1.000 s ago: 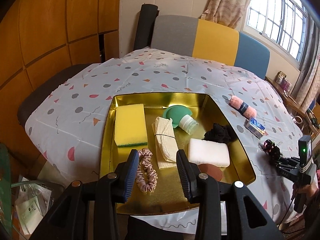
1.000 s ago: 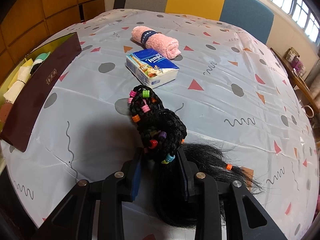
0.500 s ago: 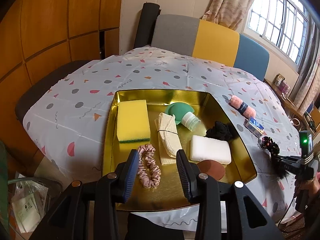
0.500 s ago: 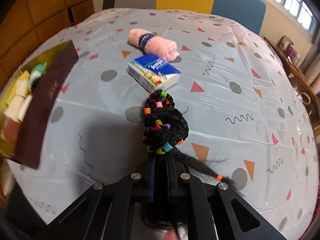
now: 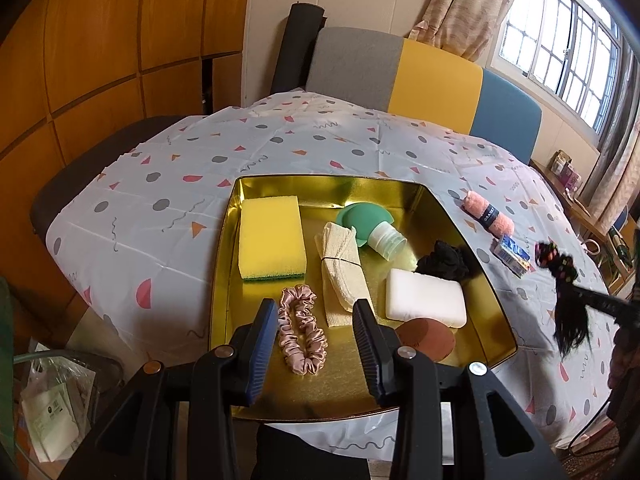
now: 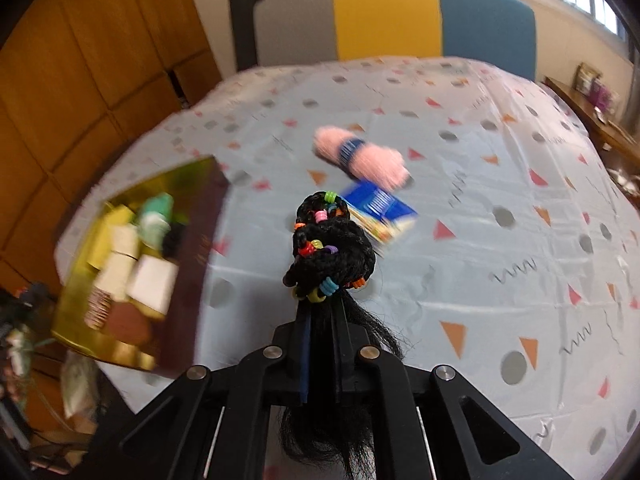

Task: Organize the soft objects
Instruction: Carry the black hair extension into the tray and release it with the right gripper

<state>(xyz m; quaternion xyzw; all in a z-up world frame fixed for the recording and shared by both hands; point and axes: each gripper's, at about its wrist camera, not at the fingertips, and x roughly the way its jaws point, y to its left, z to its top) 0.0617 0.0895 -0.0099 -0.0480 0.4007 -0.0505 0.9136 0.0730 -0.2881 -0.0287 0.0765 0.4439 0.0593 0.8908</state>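
Right wrist view: the right gripper (image 6: 320,320) clamps a black braided hairpiece with coloured beads (image 6: 330,254) at frame centre, above the counter (image 6: 500,184); the left gripper (image 5: 316,336) hangs part-open, empty, over the gold metal tray (image 5: 460,232).

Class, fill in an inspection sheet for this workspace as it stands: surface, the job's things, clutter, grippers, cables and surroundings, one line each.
Surface: table under a patterned tablecloth, carrying a gold tray.
Job's things: in the tray lie a yellow sponge, pink scrunchie, folded cream cloth, green squeeze bottle, white sponge, black scrunchie and brown pad. On the cloth lie a rolled pink towel and a tissue pack.
Clutter: bags beside the table.
Grippers: left gripper open above the tray, holding nothing; right gripper shut on the beaded black hairpiece, lifted off the table.
Cables: nothing seen.
Surroundings: wood panelling, tricolour bench back, window.
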